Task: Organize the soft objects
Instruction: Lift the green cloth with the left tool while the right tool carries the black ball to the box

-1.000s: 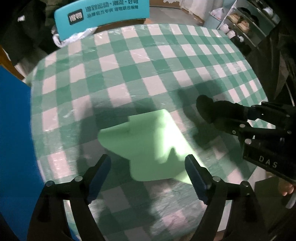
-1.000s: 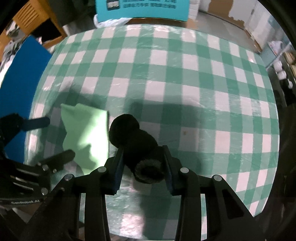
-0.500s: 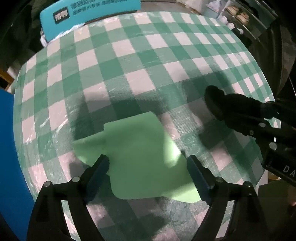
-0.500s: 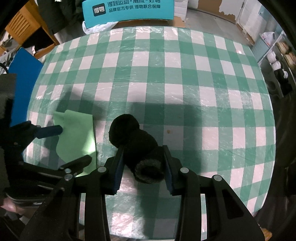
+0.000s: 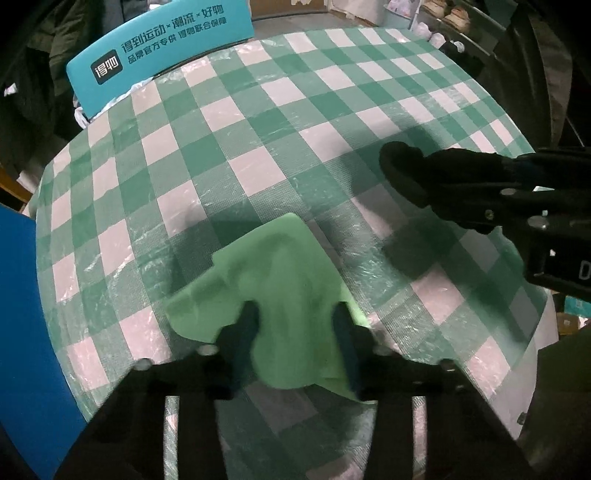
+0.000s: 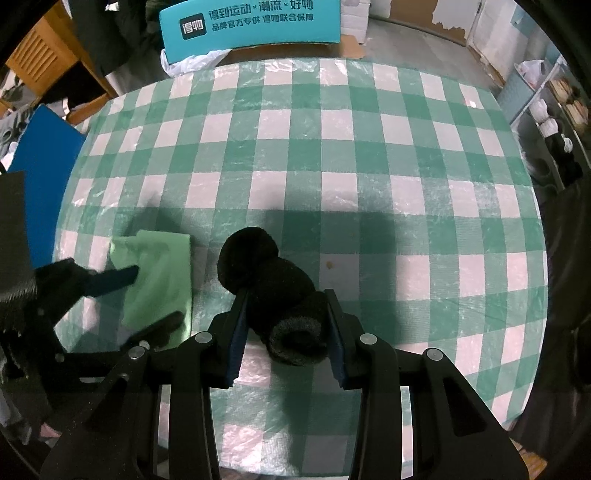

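Since the earlier frame the left tool (image 5: 295,332) has come down onto the light green cloth (image 5: 284,280), and its jaws, then spread wide past the cloth's edges, are closing with the fabric bunched up between them; the cloth, flat before, now rises in a fold between the fingers. Frame is blurred at the pads, but the cloth looks gathered against both of them. Cloth lies on the green-and-white checked bench (image 5: 258,110), near its front-left edge as the right wrist view shows it (image 6: 159,280). Right tool (image 6: 284,325) unchanged: narrow, jaws clamped on a rolled black fuzzy soft item (image 6: 269,280), the roll's rounded end sticking out forward past the fingertips, its open curled end facing the camera. Black item sits just beside the cloth, to its right, held over the bench; contact with the bench cannot be told. Teal sign with white lettering (image 6: 251,22) stands behind the far edge of the bench. Blue panel (image 5: 26,314) at the left of the bench. White plastic bag (image 6: 192,61) below the sign.
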Motion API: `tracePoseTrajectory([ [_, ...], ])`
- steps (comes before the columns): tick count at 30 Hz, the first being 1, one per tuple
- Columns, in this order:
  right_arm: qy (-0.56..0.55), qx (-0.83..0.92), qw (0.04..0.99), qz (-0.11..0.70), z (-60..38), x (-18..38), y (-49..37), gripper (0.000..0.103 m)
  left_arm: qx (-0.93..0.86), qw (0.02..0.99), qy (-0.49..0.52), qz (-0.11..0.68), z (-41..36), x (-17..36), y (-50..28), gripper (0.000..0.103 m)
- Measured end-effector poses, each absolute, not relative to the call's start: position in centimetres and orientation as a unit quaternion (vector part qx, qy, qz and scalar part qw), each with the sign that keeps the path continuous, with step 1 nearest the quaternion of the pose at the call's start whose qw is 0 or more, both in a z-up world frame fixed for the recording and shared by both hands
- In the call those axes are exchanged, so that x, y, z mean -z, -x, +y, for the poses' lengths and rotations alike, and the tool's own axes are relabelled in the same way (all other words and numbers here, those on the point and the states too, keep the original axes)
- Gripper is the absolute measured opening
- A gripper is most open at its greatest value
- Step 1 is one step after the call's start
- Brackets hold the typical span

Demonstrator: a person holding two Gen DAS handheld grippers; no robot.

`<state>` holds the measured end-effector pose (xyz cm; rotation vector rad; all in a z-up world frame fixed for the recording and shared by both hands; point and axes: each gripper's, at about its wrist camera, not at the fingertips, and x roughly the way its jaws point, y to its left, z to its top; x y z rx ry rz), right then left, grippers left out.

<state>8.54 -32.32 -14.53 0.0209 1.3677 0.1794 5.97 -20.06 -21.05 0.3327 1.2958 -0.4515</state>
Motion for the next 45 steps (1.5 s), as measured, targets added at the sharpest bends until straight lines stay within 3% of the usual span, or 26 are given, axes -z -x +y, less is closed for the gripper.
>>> tracePoseTrajectory([
  [2,-0.008,-0.084,0.772,0.631,-32.1,14.4,-8.5,0.037,0.213,0.759,-0.15,0.597,-19.3,20.7,-5.8,0.012],
  [6,-0.005,-0.085,0.772,0.63,-31.8,14.2,-8.4,0.037,0.22,0.755,-0.142,0.6,-18.2,20.4,-5.4,0.005],
  [45,0.012,-0.157,0.83,0.535,-24.4,3.4,-8.6,0.037,0.15,0.843,-0.072,0.512,-9.5,7.7,-5.0,0.005],
])
